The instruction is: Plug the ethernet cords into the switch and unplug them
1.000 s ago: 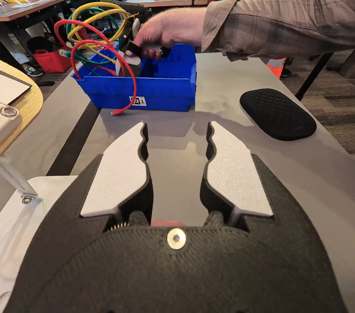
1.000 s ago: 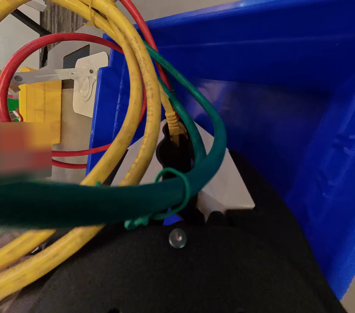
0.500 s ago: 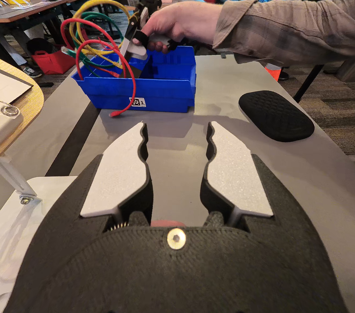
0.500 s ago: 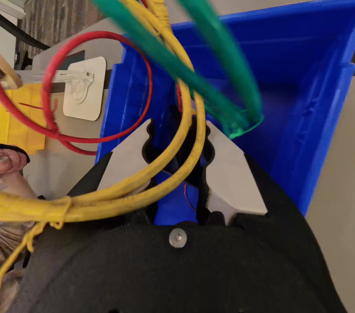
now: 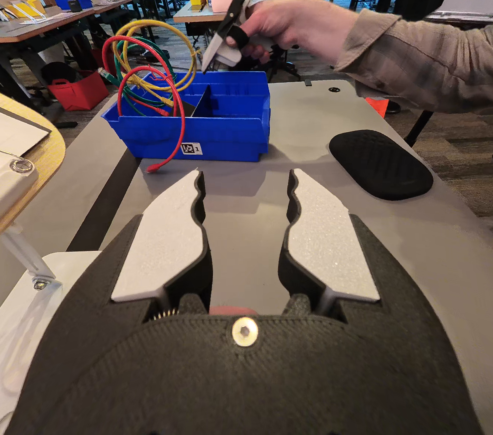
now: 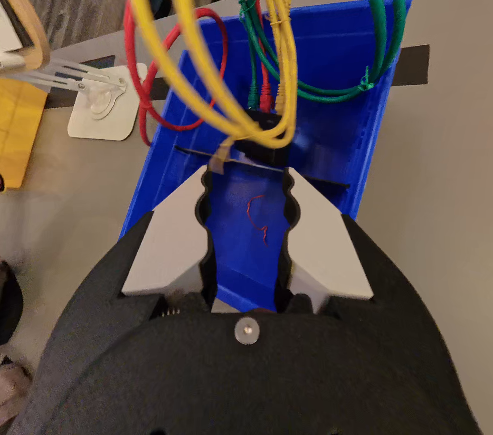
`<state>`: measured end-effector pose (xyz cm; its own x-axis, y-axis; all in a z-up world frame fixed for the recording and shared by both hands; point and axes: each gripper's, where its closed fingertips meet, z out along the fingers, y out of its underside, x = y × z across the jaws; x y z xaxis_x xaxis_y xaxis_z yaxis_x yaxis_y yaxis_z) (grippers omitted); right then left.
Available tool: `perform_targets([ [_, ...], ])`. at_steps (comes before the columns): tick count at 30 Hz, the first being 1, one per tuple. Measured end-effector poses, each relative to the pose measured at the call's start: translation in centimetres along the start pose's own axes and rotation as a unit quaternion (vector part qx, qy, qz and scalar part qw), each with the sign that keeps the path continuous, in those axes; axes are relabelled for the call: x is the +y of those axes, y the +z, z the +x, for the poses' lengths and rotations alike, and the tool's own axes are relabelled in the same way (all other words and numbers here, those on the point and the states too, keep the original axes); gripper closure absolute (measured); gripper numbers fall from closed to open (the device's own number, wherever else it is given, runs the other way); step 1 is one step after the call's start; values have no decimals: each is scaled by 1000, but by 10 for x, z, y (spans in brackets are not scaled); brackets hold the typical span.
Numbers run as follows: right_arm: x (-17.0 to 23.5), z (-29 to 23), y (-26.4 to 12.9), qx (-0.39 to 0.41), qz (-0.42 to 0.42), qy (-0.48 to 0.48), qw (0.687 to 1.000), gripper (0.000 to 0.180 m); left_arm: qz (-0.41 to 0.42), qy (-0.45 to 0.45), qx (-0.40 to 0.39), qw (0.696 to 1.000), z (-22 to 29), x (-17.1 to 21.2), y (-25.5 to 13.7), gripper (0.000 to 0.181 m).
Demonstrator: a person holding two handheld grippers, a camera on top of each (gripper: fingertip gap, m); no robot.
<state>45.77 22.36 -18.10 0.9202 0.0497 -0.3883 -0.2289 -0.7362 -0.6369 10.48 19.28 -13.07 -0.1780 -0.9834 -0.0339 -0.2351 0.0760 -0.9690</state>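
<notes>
A blue bin point(image 5: 226, 134) stands on the grey table and holds a black switch point(image 6: 266, 119) in its left compartment. A green plug point(image 6: 252, 98), a red plug point(image 6: 265, 98) and a yellow plug point(image 6: 280, 98) sit side by side in the switch. Yellow point(image 5: 160, 24), green point(image 5: 149, 44) and red point(image 5: 181, 126) cords loop up out of the bin. One red cord end point(image 5: 153, 168) lies on the table. My right gripper point(image 6: 248, 174) is open and empty above the bin, also visible in the left wrist view point(image 5: 210, 59). My left gripper point(image 5: 245, 176) is open and empty over the table in front of the bin.
A black oval pad point(image 5: 381, 163) lies right of the bin. A white stand base point(image 6: 101, 102) and a round wooden table point(image 5: 34, 134) are at the left. A thin red tie point(image 6: 256, 216) lies in the bin's other compartment. A person's hand and sleeve point(image 5: 386, 56) reach over. Spacing between my two grippers at the tips: around 35 cm.
My right gripper has lifted up out of the cord loops and the bin and now looks down on it, with no cord between its fingers. My left gripper has not moved.
</notes>
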Motion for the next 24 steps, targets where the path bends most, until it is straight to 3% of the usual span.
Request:
perform_targets([
  [2,5,-7,-9,12,3,-20,1000,126,-1,0,0,1000,0,0,0,121],
  [6,-3,-61,-34,5,53,-103,993,142,1,3,-1,1000,1,-2,-1,122],
  [10,2,-101,-2,-18,22,-128,991,128,-1,6,1,1000,3,-3,2,122],
  [15,-9,-86,43,-52,44,-32,997,124,1,12,0,1000,5,-7,0,121],
  [18,-16,-72,59,-49,58,-5,997,139,4,11,0,1000,4,-7,-2,121],
  [20,-23,-75,61,-67,75,-8,995,161,5,9,0,1000,3,-7,-2,121],
  [24,-41,-89,55,-113,101,-3,988,170,10,9,-3,1000,1,-8,-5,121],
])
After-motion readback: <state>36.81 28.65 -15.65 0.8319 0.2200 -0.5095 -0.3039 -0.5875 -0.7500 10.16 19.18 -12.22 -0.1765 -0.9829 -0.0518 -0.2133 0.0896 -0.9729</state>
